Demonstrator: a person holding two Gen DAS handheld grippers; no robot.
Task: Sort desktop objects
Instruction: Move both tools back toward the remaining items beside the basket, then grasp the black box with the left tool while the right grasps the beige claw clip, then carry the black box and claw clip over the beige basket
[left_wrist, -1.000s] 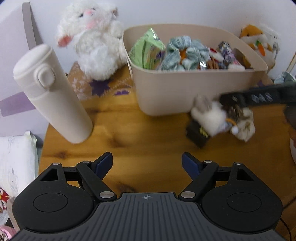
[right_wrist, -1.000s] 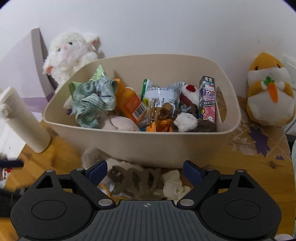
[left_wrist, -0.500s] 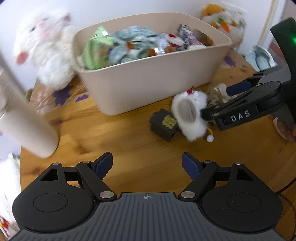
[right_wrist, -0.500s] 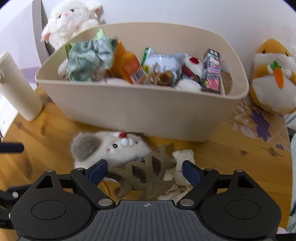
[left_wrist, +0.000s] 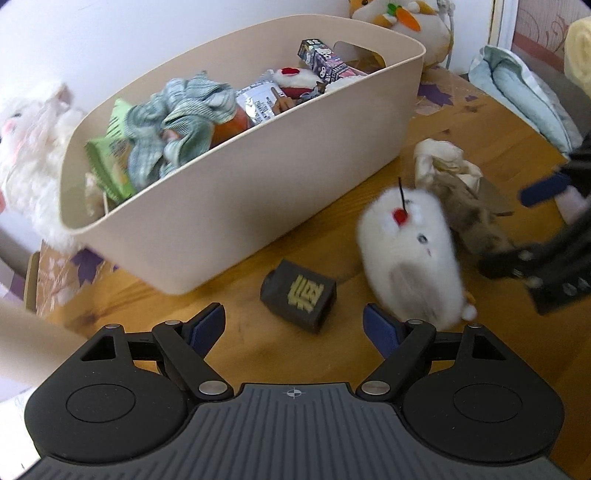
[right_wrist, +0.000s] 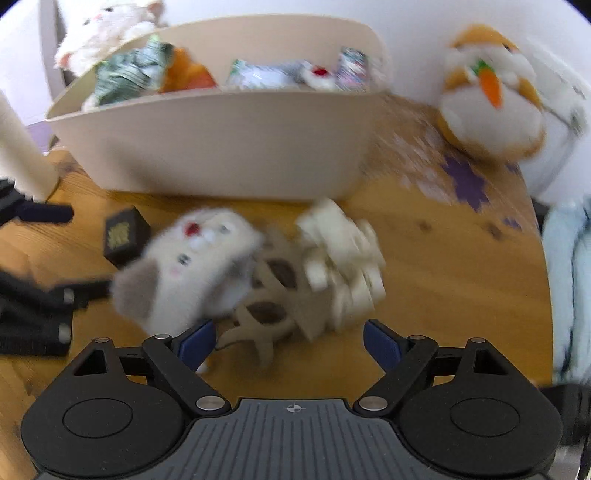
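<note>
Near the rounded edge of the wooden counter (left_wrist: 491, 122), bare planks between left hand-held gripper (left_wrist: 294, 321) and smooth beige bin (left_wrist: 258, 177). Both hand-held grippers spread wide, gripping nothing. Small black cube box (left_wrist: 298, 295) just ahead, beside fluffy white plush (left_wrist: 410, 254). Right hand-held gripper (right_wrist: 288, 336) over tan hair claw (right_wrist: 266, 314) and cream claw (right_wrist: 343, 254).
</note>
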